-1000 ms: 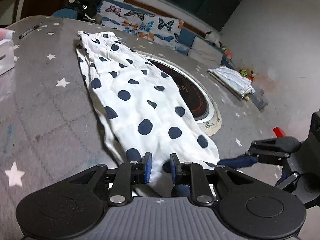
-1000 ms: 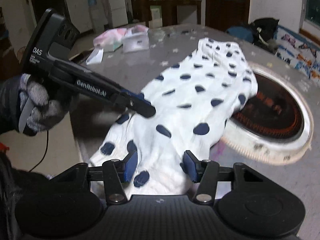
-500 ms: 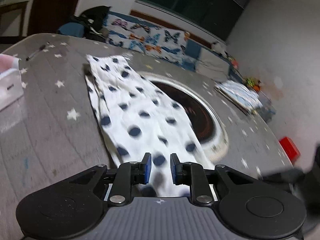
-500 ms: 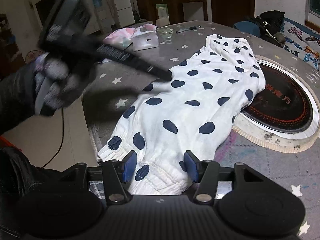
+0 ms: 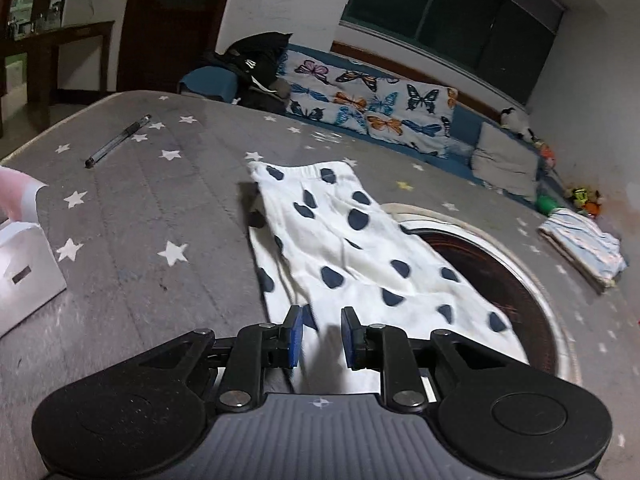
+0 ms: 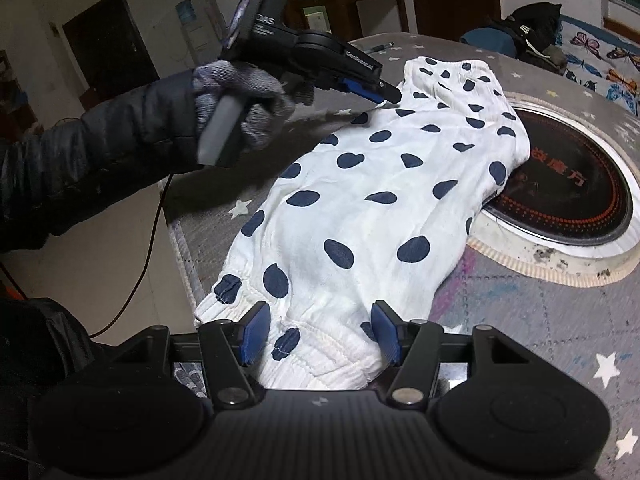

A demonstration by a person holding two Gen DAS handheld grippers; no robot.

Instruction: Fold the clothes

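White polka-dot garment, one, on starred table, two grippers, left gripper jaws narrow, right gripper jaws wide

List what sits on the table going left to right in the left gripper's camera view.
White box → pen → polka-dot garment → round cooktop → folded blue cloth.

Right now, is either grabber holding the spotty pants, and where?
Nothing is held. The right gripper is open astride the spotty pants' elastic cuff; the left gripper hovers above, gripping nothing.
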